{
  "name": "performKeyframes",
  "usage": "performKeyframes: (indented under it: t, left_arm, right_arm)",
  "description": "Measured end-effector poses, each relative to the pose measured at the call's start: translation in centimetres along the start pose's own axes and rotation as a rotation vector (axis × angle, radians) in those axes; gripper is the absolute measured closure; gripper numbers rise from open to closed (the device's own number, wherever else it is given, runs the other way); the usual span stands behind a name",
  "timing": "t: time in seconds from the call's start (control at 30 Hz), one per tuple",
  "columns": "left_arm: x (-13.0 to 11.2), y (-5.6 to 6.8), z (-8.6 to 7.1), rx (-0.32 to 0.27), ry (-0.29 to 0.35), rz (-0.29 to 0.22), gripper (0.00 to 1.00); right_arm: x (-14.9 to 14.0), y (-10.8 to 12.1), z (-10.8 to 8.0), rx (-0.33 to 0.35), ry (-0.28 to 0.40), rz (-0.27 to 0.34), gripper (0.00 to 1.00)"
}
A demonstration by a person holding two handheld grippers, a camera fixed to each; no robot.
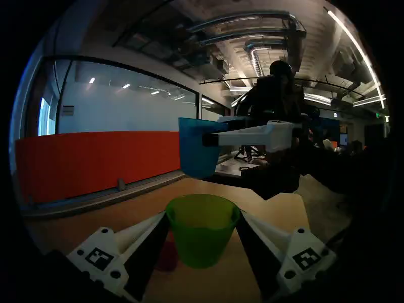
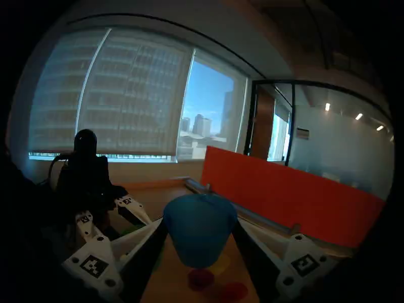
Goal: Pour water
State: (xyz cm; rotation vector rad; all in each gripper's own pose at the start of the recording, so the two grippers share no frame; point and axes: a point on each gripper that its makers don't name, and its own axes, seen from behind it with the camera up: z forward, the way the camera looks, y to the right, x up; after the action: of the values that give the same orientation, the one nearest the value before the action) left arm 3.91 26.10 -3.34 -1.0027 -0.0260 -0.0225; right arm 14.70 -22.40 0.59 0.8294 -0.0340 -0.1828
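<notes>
Office, glass partition (image 1: 126,106), exposed ceiling ducts (image 1: 256,54), high-rise window (image 2: 207,116) view

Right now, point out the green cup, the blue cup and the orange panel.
green cup (image 1: 203,237): left gripper view, front wall
blue cup (image 2: 200,232): right gripper view, side wall
orange panel (image 1: 91,159): left gripper view, flat face

Left tool (image 1: 203,218): its two fingers are pressing on both sides of a green cup (image 1: 202,242), holding it upright.
Right tool (image 2: 199,224): its two fingers are squeezing a blue cup (image 2: 199,240) from both sides. In the left gripper view it is reaching in level from the right, higher than the green cup's rim.
Hands: sitting in shadow behind the tools, too dark to make out.
</notes>
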Motion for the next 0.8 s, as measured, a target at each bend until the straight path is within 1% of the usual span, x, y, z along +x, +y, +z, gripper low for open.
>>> performKeyframes:
  t: [0.1,0.2,0.4,0.57,0.8]
  left_arm:
    - [-0.1,-0.2,-0.1,0.004,-0.004,0.002,0.13]
    - [-0.3,-0.5,-0.3,0.012,-0.009,0.005,0.13]
    - [-0.8,-1.4,-0.7,0.033,-0.025,0.003,0.13]
    - [-1.7,-2.5,-1.4,0.059,-0.055,0.006,0.13]
    - [-4.0,-4.5,-2.5,0.106,-0.115,0.008,0.13]
  right_arm:
    - [0.2,0.2,-0.2,-0.002,0.006,0.016,0.11]
    - [0.2,0.3,-0.4,-0.002,0.001,0.019,0.11]
    - [-0.9,0.6,-0.8,-0.005,-0.023,0.03,0.11]
    - [-2.4,1.2,-1.2,-0.01,-0.053,0.045,0.11]
    - [-5.4,2.5,-2.3,-0.038,-0.103,0.036,0.11]
